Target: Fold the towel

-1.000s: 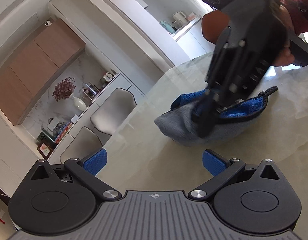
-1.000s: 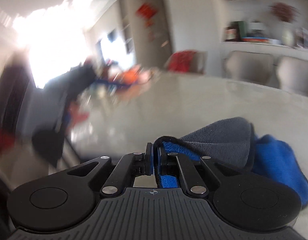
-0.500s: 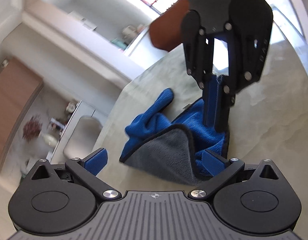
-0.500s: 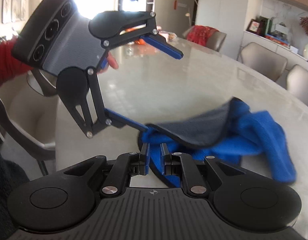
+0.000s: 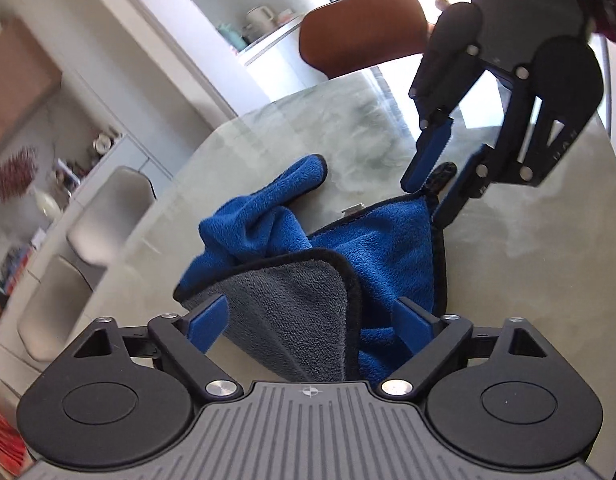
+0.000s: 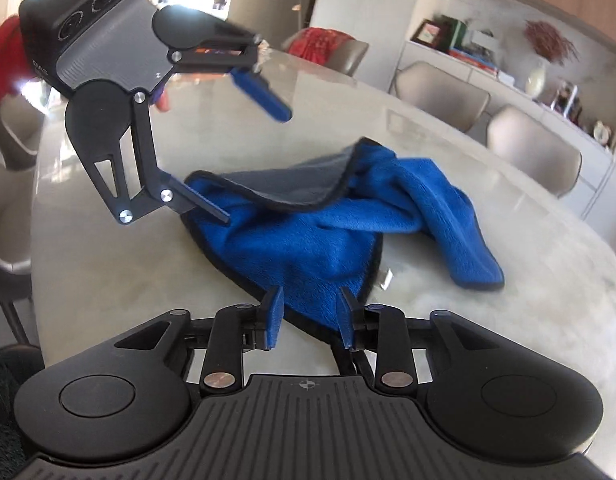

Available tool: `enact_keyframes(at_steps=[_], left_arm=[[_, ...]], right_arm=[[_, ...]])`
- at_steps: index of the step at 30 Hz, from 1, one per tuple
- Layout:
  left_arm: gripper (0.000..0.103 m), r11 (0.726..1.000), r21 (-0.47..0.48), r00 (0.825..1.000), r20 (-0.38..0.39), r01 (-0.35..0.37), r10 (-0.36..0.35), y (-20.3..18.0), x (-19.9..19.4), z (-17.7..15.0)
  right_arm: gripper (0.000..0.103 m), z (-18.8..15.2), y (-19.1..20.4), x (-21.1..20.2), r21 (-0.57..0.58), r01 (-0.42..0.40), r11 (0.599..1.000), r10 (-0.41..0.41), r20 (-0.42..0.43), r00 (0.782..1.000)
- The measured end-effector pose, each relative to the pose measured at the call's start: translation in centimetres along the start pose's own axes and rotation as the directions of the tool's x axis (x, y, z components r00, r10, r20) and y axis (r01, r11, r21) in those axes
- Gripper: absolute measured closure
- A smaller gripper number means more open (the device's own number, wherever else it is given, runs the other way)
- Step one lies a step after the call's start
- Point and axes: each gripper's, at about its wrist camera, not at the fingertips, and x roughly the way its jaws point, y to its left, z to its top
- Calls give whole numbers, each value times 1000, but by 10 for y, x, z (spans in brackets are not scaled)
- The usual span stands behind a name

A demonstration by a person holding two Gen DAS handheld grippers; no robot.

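Observation:
A blue towel (image 5: pixel 380 248) with a grey reverse and black edging lies crumpled on the pale marble table (image 5: pixel 528 264). One grey flap (image 5: pixel 291 312) is turned over on top. My left gripper (image 5: pixel 310 320) is open, its blue pads either side of that flap. In the right wrist view the left gripper (image 6: pixel 255 166) gapes wide at the towel's (image 6: pixel 299 248) left edge, lower finger against the fold. My right gripper (image 6: pixel 311 320) is open around the near towel corner. From the left wrist view the right gripper (image 5: pixel 438 184) hovers over the corner with the black loop (image 5: pixel 442 172).
An orange chair (image 5: pixel 360 28) stands at the far table edge. Beige chairs (image 6: pixel 536 148) line the side by a shelf with books and a vase (image 6: pixel 536 76). A red-sleeved arm (image 6: pixel 3 52) holds the left gripper. Bare marble (image 6: pixel 107 280) surrounds the towel.
The right gripper, shut on the towel corner before, has opened and let it go. The left gripper moved in closer, so the grey flap now lies between its open fingers.

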Motion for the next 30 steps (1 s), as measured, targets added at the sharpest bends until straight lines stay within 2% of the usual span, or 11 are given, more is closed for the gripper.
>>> enact_keyframes(at_steps=[1, 3, 5, 13, 15, 17, 21, 24, 30], left_arm=[[22, 1000, -1, 1000, -9, 4, -4, -1, 2, 0], [36, 1000, -4, 999, -30, 16, -17, -4, 5, 2], [46, 999, -27, 997, -66, 30, -32, -5, 12, 3], [64, 990, -140, 993, -114, 13, -29, 3, 21, 6], [84, 986, -165, 992, -128, 0, -22, 6, 20, 5], [91, 983, -181, 990, -140, -25, -1, 9, 18, 3], [93, 966, -256, 991, -132, -42, 8, 22, 10, -4], [93, 943, -331, 994, -110, -46, 9, 34, 1, -10], [89, 870, -492, 997, -76, -29, -9, 53, -8, -25]], right_arm=[[70, -1, -2, 0, 11, 13, 1000, -13, 2, 1000], [69, 1, -6, 2, 33, 25, 999, -25, 12, 1000], [68, 2, -12, 2, 58, 25, 998, -27, 28, 999], [64, 2, -23, 9, 149, 32, 988, -42, 63, 997], [63, 2, -25, 9, 181, 35, 983, -46, 60, 997], [62, 2, -31, 13, 233, 56, 971, -67, 39, 997], [59, 2, -35, 19, 304, 58, 951, -67, 19, 998], [57, 2, -36, 23, 348, 41, 937, -51, 21, 998], [55, 3, -38, 31, 432, 8, 902, -21, 26, 999]])
